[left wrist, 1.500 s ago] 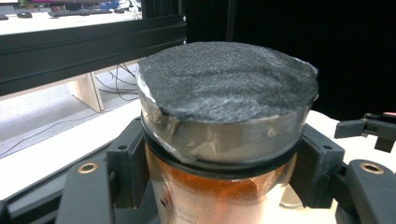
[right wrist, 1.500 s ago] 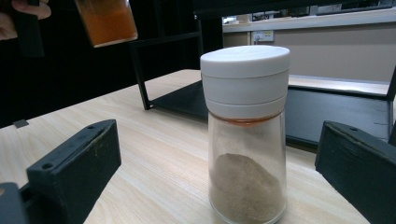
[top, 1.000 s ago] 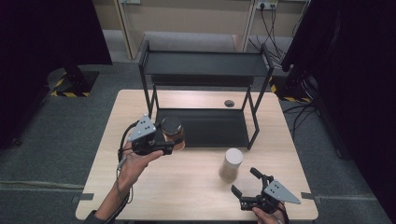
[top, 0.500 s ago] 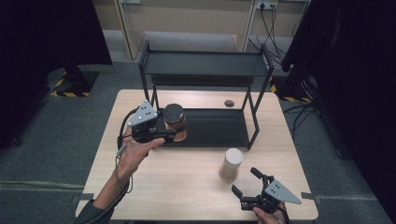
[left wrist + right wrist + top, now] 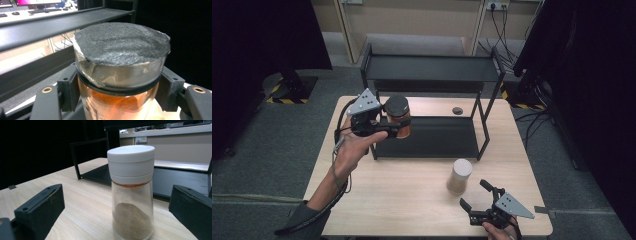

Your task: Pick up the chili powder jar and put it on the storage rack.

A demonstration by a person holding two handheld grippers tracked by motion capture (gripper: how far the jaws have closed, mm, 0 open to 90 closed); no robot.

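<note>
My left gripper (image 5: 394, 126) is shut on an amber jar (image 5: 398, 118) with a dark grey lid, held in the air at the left end of the black two-tier rack (image 5: 427, 70). In the left gripper view the jar (image 5: 120, 75) sits between both jaws, its rough lid toward the camera. A glass shaker (image 5: 459, 176) with a white cap stands on the table in front of the rack. My right gripper (image 5: 474, 196) is open just in front of it, near the table's front edge. In the right gripper view the shaker (image 5: 131, 192) holds brown powder and stands a little beyond the jaws.
The rack's lower shelf (image 5: 432, 137) rests on the wooden table (image 5: 387, 200). A small dark round cap (image 5: 457, 110) lies on the table behind the shelf. Cables trail from both grippers. Grey carpet surrounds the table.
My left gripper has carried the amber jar up and away from me, toward the rack's left end. The right gripper and the shaker have stayed put.
</note>
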